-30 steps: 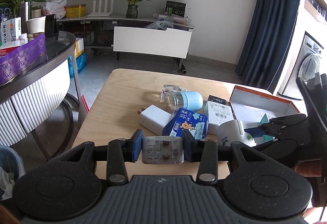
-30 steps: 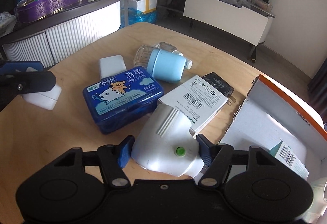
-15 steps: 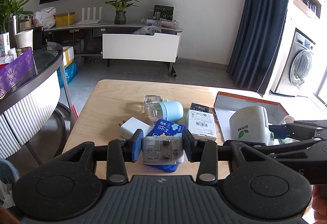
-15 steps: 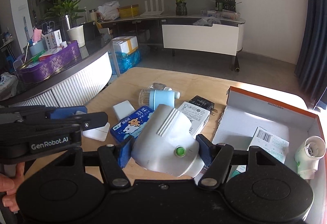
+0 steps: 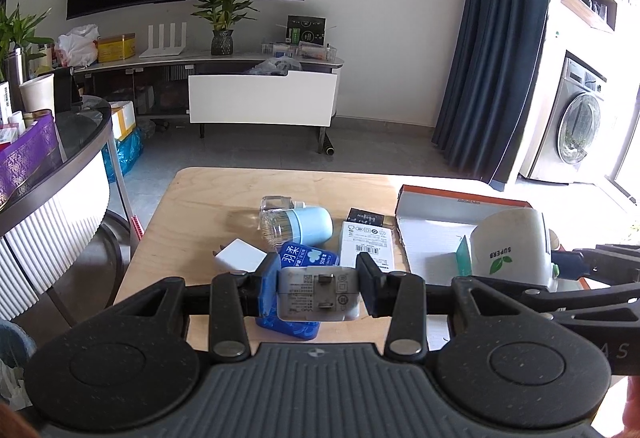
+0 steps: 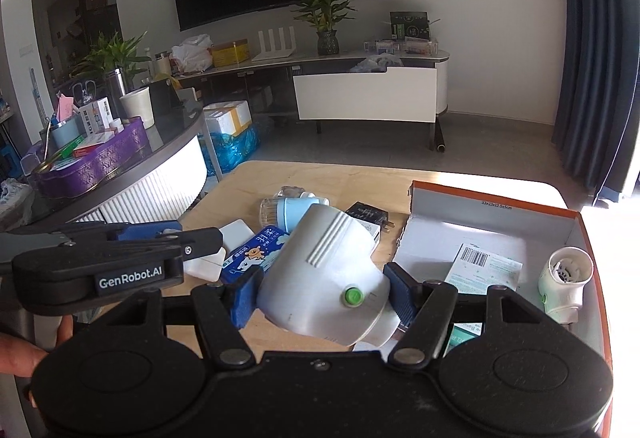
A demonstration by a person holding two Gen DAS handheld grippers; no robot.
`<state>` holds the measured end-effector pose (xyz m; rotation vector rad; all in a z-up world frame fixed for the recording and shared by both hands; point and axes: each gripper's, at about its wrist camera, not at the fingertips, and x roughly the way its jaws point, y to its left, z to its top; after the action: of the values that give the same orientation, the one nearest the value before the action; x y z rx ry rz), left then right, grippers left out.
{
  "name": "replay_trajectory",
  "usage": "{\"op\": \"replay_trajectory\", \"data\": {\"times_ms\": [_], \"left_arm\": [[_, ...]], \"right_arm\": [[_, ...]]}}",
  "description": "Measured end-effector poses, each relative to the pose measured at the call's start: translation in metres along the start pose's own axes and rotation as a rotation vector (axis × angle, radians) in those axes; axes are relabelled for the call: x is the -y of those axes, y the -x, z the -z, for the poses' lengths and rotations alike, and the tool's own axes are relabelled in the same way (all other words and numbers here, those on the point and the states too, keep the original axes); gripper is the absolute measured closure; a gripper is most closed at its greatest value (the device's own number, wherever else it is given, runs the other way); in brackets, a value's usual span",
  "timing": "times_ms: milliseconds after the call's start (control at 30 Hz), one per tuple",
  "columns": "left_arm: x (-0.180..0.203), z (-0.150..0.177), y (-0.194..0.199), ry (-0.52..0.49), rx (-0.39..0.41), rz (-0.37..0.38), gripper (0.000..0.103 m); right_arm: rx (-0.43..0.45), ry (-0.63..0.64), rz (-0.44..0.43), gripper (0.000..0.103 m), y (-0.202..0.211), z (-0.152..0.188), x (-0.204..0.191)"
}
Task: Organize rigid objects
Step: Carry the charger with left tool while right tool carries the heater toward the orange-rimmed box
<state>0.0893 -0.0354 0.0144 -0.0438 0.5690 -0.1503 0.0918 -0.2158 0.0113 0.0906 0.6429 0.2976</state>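
**Both claws hold their loads above the table**

The left claw [image 5: 319, 292] is clamped on a white charger [image 5: 318, 293], its two prongs facing the camera, held up over the near edge of the table [image 5: 192, 222]. The right claw [image 6: 322, 292] grips a white plastic device [image 6: 320, 266] with a green button, raised near the left wall of the open orange-rimmed box [image 6: 496, 198], which sits at the table's right edge.

Inside the box lie a barcoded packet [image 6: 486, 266] and a small white nozzle-shaped gadget [image 6: 564, 278] against the right wall.

Left on the table, near its middle: a blue tissue pack [image 5: 306, 258], a second white charger [image 5: 240, 256] just beside it, a light-blue and clear bottle [image 5: 298, 224] lying on its side, a white labelled carton [image 5: 368, 246] and a black plug [image 5: 366, 216] behind it.
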Motion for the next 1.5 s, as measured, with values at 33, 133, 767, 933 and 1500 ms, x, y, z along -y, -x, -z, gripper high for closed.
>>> {"op": "replay_trajectory", "data": {"times_ms": [33,133,767,933,1500], "left_arm": [[0.001,0.0,0.001,0.0,0.001,0.001,0.061],[0.003,0.0,0.003,-0.002,0.003,0.002,0.061],[0.022,0.001,0.008,-0.028,0.007,0.035,0.061],[0.029,0.002,0.009,-0.04,0.01,0.048,0.061],[0.055,0.004,0.002,-0.076,-0.006,0.11,0.061]], "right_arm": [[0.003,-0.003,0.0,0.024,0.002,0.001,0.001],[0.006,-0.012,-0.001,0.024,0.006,0.003,0.003],[0.05,-0.05,0.036,0.024,0.035,0.008,0.016],[0.062,-0.065,0.052,0.024,0.041,0.008,0.021],[0.082,-0.103,0.113,0.024,0.058,0.014,0.043]]}}
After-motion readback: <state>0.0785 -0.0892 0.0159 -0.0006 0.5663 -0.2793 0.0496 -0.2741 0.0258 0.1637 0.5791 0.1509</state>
